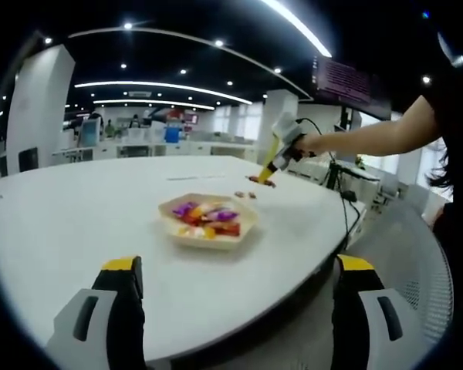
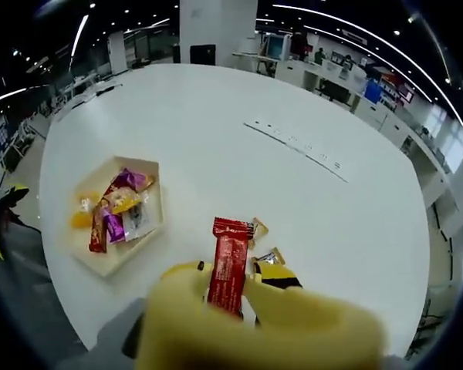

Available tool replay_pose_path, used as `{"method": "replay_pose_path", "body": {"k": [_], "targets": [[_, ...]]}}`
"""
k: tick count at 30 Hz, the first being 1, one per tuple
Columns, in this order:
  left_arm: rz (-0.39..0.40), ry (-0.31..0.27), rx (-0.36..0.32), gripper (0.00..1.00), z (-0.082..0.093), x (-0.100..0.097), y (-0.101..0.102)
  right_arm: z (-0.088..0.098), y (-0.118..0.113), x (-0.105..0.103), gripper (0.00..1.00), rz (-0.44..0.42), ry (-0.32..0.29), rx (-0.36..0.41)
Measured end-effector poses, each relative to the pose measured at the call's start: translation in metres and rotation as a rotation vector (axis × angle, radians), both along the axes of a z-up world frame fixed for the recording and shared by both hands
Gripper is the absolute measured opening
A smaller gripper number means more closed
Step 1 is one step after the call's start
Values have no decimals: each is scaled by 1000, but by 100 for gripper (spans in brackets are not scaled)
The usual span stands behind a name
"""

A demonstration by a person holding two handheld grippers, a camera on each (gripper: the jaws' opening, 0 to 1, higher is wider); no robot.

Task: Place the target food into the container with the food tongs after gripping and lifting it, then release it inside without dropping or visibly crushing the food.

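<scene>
A large white round table (image 1: 85, 208) carries a shallow hexagonal paper tray (image 1: 208, 218) that holds several wrapped snacks (image 1: 206, 217) in purple, orange, yellow and red. In the left gripper view the tray stands in the middle part of the tabletop, somewhat nearer to the near edge than to the far one. The left gripper (image 1: 235, 289) is at the bottom of this view, before the near edge of the table; its two jaws with yellow tips stand wide apart and hold nothing. Farther back in the same view, a person's hand (image 1: 309, 143) holds the right gripper (image 1: 267, 176) with yellow food tongs, the tips pointing down to the tabletop near its far right edge, where a few small snacks (image 1: 245, 194) lie just behind the tray. In the right gripper view the yellow food tongs (image 2: 239, 308) rise from the bottom, and between their two arms a red wrapped snack bar (image 2: 228, 264) is clamped, standing almost upright. The bar is not in the tray: it is over the tabletop, to the side of the tray (image 2: 119, 212), near the table edge. Beside the bar, two more small wrapped snacks (image 2: 266, 256) lie on the tabletop, just next to the tongs. A long flat strip (image 2: 297, 145) lies further on the tabletop.
</scene>
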State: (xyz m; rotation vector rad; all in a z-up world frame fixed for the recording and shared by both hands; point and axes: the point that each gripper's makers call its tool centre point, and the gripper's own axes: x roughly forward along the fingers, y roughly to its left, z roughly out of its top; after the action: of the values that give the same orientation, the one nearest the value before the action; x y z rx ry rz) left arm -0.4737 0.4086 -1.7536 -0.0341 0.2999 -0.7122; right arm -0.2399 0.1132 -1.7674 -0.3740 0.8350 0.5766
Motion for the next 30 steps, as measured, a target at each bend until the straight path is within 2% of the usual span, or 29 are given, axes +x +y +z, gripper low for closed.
{"method": "replay_pose_path", "body": {"k": [19, 30], "targets": [[-12, -4, 7, 98, 0, 0, -1, 56, 10, -9, 24, 0, -41, 14], [-11, -3, 8, 98, 0, -1, 0, 62, 32, -17, 24, 36, -28, 20]]}}
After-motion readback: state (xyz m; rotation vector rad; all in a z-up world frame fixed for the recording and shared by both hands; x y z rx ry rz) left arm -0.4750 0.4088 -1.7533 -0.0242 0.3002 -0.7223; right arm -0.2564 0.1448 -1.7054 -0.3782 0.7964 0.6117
